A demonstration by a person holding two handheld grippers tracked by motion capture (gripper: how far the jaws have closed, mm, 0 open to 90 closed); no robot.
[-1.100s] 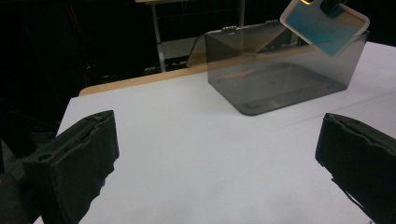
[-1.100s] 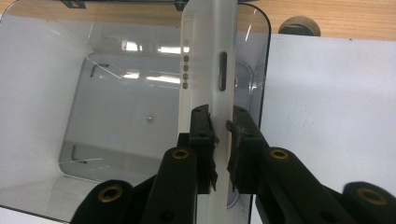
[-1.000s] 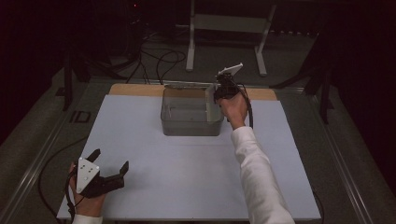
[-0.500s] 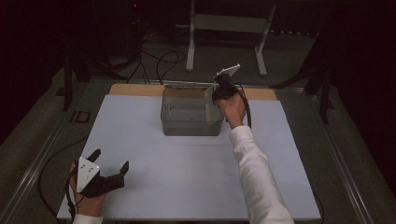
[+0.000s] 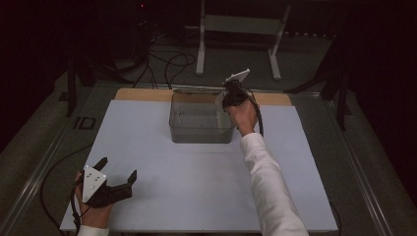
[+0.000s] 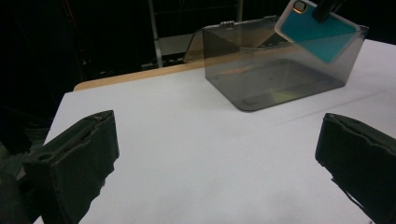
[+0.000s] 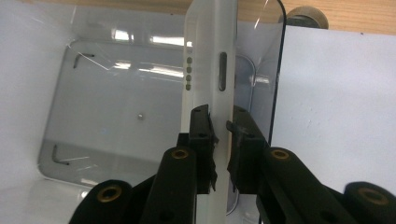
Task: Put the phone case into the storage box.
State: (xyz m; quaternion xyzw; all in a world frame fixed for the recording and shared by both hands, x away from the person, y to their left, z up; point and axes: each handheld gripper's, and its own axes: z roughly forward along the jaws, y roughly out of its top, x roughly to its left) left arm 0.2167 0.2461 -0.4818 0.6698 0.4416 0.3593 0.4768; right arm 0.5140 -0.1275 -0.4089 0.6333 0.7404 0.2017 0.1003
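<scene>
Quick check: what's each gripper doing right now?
Left gripper: open, empty, resting on the table.
Right gripper: shut on the phone, over the clear box.

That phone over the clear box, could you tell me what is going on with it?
A person is working at the table with a gripper in each hand. The right gripper has its jaws shut on a phone in a pale case, held edge-on above the right end of the open clear plastic box; from the left gripper view the phone hangs tilted over the box's rim. The left gripper rests open near the table's front left corner, holding nothing.
</scene>
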